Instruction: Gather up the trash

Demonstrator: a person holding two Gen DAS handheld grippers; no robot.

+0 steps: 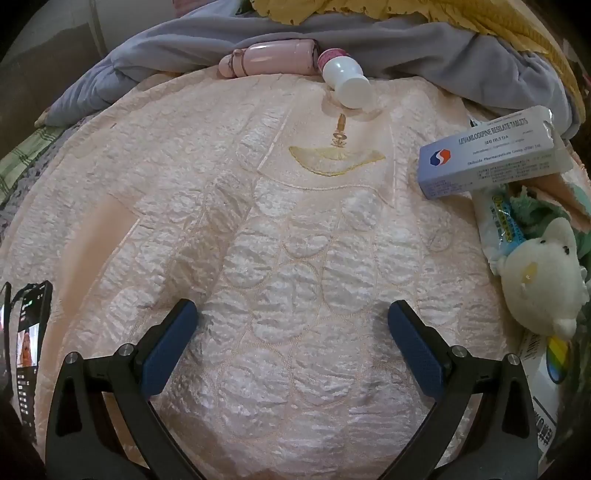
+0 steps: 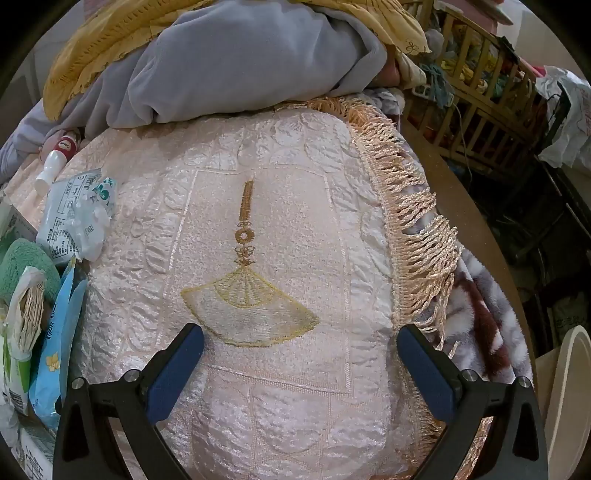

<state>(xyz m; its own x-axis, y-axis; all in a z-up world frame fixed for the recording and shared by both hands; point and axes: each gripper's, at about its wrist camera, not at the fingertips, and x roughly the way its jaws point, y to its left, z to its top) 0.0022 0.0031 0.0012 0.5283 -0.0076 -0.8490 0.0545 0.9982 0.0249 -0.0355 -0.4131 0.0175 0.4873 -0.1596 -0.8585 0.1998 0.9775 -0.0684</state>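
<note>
My left gripper [image 1: 291, 317] is open and empty, low over a pink quilted bedspread [image 1: 229, 221]. Far ahead lies a small white bottle [image 1: 345, 79] on its side, next to a pink bottle [image 1: 269, 59]. A grey-blue tablet box [image 1: 487, 155] lies at the right over a white wrapper [image 1: 495, 225]. My right gripper [image 2: 301, 343] is open and empty over the same bedspread [image 2: 280, 184]. At its left lie a crumpled white wrapper [image 2: 75, 218], a light blue packet [image 2: 55, 350], a white-and-green packet [image 2: 18, 347] and the small bottle [image 2: 59, 157].
A white plush toy [image 1: 539, 273] lies at the right edge of the left view and a phone [image 1: 33, 343] at the left. A grey blanket [image 2: 236, 62] and yellow cloth [image 2: 107, 33] are piled at the back. A wooden crib [image 2: 476, 88] and a white bin [image 2: 572, 402] stand beyond the fringed edge [image 2: 413, 221].
</note>
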